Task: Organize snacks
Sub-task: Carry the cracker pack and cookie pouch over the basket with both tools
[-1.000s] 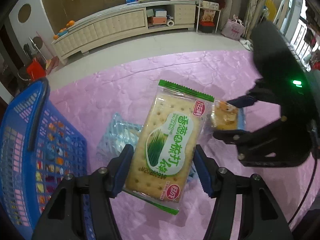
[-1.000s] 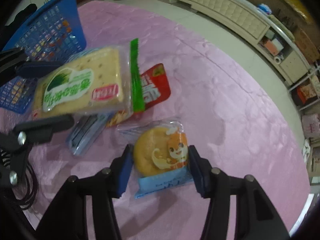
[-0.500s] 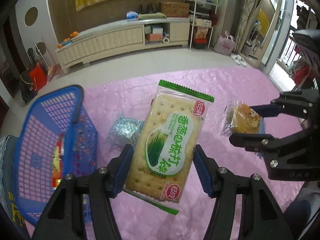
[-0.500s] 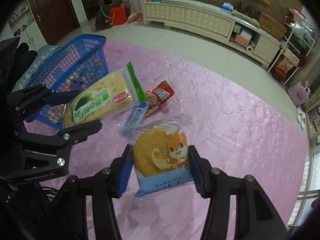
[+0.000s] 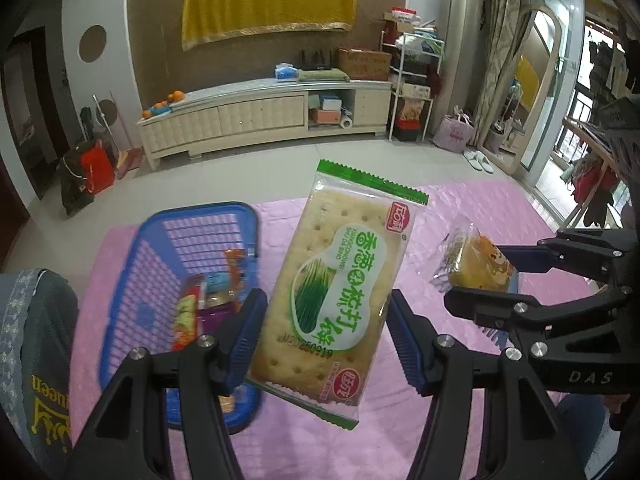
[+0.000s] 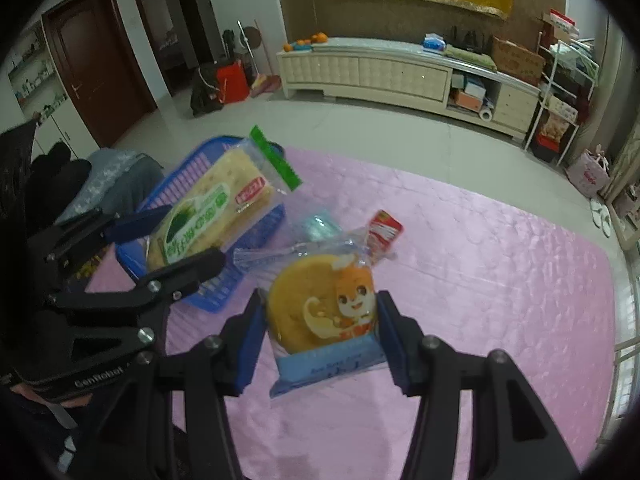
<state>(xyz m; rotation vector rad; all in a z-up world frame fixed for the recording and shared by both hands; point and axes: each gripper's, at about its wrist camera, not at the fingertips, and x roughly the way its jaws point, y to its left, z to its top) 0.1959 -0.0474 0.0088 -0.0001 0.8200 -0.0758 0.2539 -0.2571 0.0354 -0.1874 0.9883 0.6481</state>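
Left claw (image 5: 326,334) pinches cracker pack (image 5: 340,280).

Pale cracker pack (image 5: 340,288), green serrated ends, white-and-green label (red logo squares at two corners). Golden round cake packet (image 6: 326,322), orange cartoon figure, light-blue band near. Blue lattice basket (image 5: 160,280). Pink quilted mat (image 6: 480,280). Blue-padded black fingers (image 5: 246,336).

Each fisheye sits just behind its own claw, looking forward and slightly down over the pink mat (image 5: 472,216) toward the cream cabinet (image 5: 256,120). The left view has the right claw (image 5: 486,278) at its right edge; the right view has the left claw (image 6: 168,236) at its left. Both share the blue basket (image 5: 168,240), mat and cabinet.
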